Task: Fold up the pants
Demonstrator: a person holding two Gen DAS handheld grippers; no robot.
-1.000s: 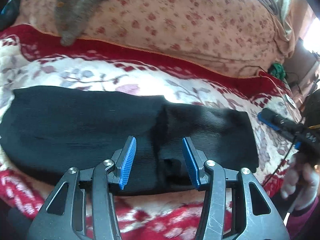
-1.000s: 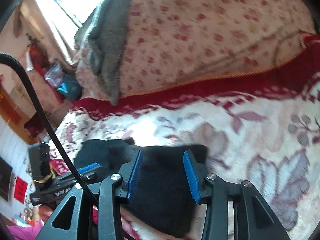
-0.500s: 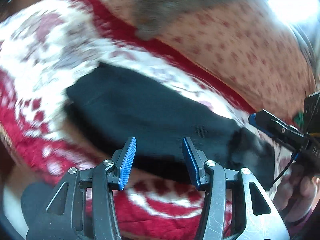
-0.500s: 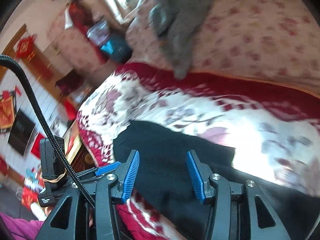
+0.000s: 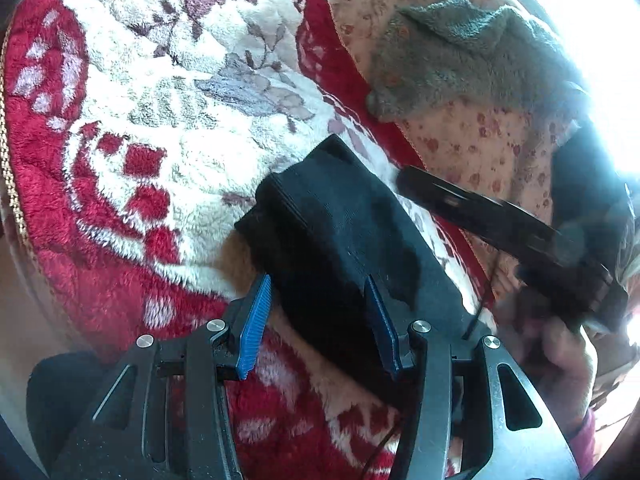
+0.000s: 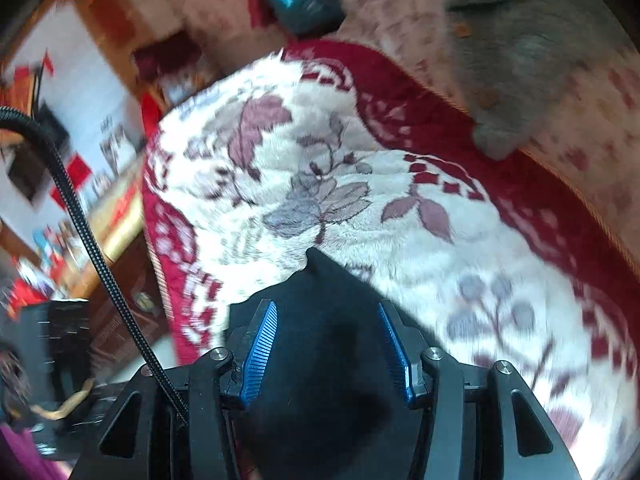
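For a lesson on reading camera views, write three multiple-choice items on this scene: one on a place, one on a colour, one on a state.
1. Where does the grey towel lie?
A on the flowered quilt
B on the black pants
C on the floor

2. What colour are the left gripper pads?
A red
B blue
C green

3. How do the right gripper jaws stand?
A clamped shut
B apart over the pants
C holding the towel

Key: 1 A, the towel drapes over the quilt; 2 B, both pads show blue; 3 B, dark cloth shows in the gap.
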